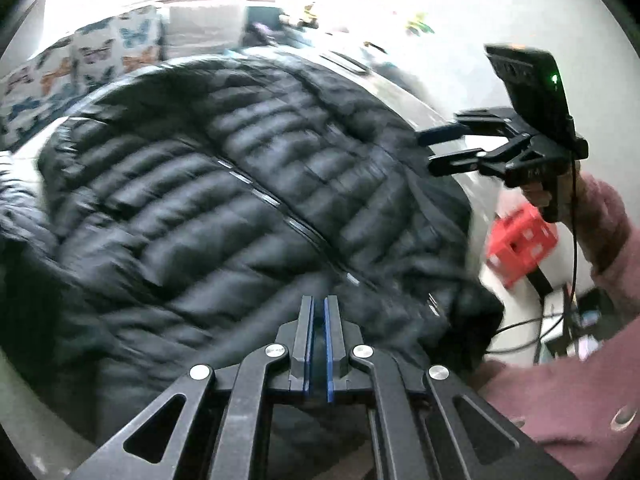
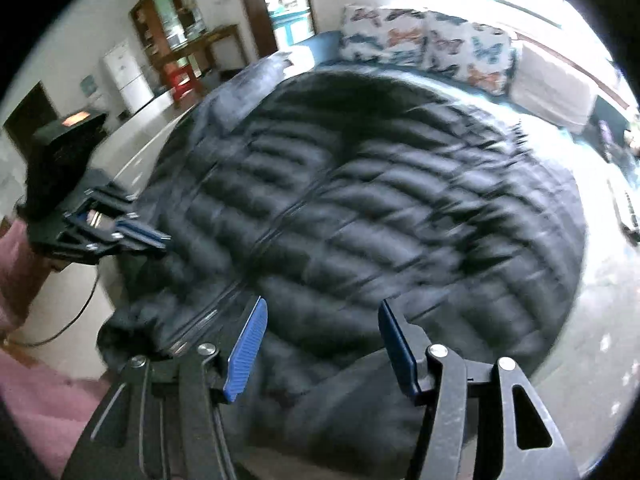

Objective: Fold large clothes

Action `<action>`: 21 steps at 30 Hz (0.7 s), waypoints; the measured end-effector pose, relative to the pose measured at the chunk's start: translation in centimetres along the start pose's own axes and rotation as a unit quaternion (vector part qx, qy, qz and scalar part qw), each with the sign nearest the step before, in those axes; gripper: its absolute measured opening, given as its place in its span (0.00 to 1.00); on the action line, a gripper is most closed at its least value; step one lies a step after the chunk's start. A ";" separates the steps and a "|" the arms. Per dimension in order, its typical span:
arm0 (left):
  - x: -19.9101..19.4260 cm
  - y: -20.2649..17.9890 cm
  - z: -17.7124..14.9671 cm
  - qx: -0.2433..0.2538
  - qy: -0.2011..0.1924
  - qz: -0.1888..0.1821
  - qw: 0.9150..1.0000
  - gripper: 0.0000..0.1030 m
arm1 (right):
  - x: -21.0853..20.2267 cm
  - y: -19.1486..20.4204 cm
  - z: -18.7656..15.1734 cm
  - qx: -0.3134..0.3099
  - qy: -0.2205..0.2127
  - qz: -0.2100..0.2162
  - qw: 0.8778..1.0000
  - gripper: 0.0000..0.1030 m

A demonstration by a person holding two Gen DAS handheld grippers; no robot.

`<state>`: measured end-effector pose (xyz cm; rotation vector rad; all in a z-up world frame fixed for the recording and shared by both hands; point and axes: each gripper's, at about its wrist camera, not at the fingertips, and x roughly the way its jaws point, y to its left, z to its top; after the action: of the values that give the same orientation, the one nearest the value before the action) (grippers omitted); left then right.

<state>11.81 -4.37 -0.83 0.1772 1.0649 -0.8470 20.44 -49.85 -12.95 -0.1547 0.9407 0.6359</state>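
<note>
A dark quilted puffer jacket [image 1: 224,200] lies spread on a white table [image 1: 404,92], zipper running diagonally; it also fills the right wrist view [image 2: 360,208]. My left gripper [image 1: 319,304] is shut over the jacket's near edge; whether it pinches fabric is unclear. It shows at the left of the right wrist view [image 2: 160,240]. My right gripper [image 2: 320,308] is open, jaws wide apart just above the jacket's near part. It shows in the left wrist view [image 1: 432,150] at the jacket's right edge, open and empty.
Butterfly-patterned cushions [image 2: 424,40] and a beige cushion [image 2: 556,88] lie beyond the table. A red crate [image 1: 520,246] and cables [image 1: 532,328] are on the floor to the right. A cabinet and fridge [image 2: 128,76] stand far left.
</note>
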 end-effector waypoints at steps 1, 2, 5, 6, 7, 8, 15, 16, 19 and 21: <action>-0.3 0.9 0.8 -0.012 -0.001 0.009 1.000 0.08 | 0.2 -1.3 1.1 0.008 -0.001 -0.006 1.000 0.62; -0.6 2.1 1.9 -0.029 -0.002 0.020 0.999 0.09 | 0.4 -2.3 2.0 0.010 -0.002 -0.012 1.000 0.62; -1.1 6.5 4.7 -0.092 -0.002 0.047 0.995 0.10 | 1.7 -5.4 5.0 0.025 -0.007 -0.033 0.999 0.62; -1.3 8.0 5.6 -0.108 -0.003 0.051 0.993 0.10 | 2.4 -6.6 6.3 0.037 -0.004 -0.028 0.999 0.62; -1.4 10.2 6.7 -0.132 -0.006 0.064 0.989 0.10 | 3.3 -7.4 7.0 0.047 -0.001 -0.024 0.999 0.62; -1.4 11.7 7.4 -0.153 -0.007 0.073 0.986 0.10 | 4.1 -8.2 7.9 0.061 0.000 -0.019 0.998 0.62; -1.2 24.1 11.4 -0.287 0.013 0.084 0.954 0.10 | 8.9 -12.5 13.7 0.114 0.024 0.029 0.993 0.62; -1.2 25.4 11.7 -0.301 0.007 0.084 0.950 0.10 | 8.9 -12.9 13.9 0.116 0.026 0.032 0.992 0.62; -1.1 29.0 12.4 -0.341 -0.005 0.054 0.939 0.10 | 9.7 -14.5 15.8 0.128 0.033 0.041 0.990 0.62; -1.1 30.9 13.1 -0.361 -0.013 0.041 0.932 0.10 | 9.5 -15.3 16.7 0.129 0.030 0.036 0.991 0.62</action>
<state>41.85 10.57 -1.27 -0.4075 1.2688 -0.3376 44.95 -51.47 -12.75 0.0909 1.0804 0.5725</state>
